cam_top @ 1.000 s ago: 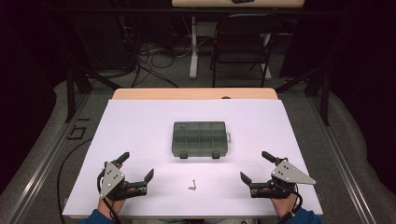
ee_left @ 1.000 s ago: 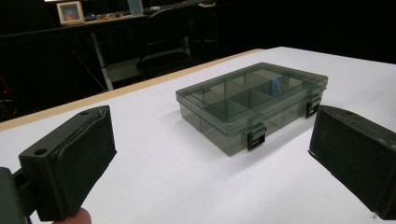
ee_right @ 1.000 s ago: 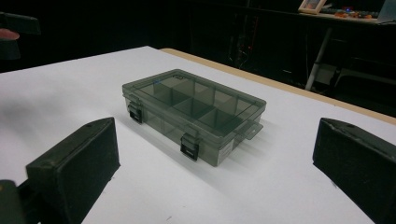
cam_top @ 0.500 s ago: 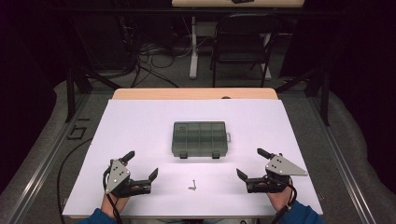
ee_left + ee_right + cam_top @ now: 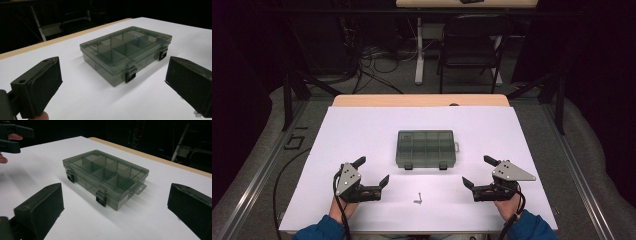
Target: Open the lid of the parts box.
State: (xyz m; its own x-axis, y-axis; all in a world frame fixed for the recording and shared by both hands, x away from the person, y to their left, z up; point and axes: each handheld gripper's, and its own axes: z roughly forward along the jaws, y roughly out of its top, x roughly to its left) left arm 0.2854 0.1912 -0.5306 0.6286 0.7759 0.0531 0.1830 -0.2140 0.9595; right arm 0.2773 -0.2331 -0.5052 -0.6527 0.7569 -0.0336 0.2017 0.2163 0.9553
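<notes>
Both grippers, left gripper [image 5: 372,172] and right gripper [image 5: 479,172], edged inward; fingers spread toward box [image 5: 426,148].

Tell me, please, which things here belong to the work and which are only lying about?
For the work:
- smoky grey clear plastic compartment box, lid shut, both latches closed
- small metal screw on the white table sheet
- left gripper and right gripper, jaws open

Lying about:
- black folding chair
- floor cables
</notes>
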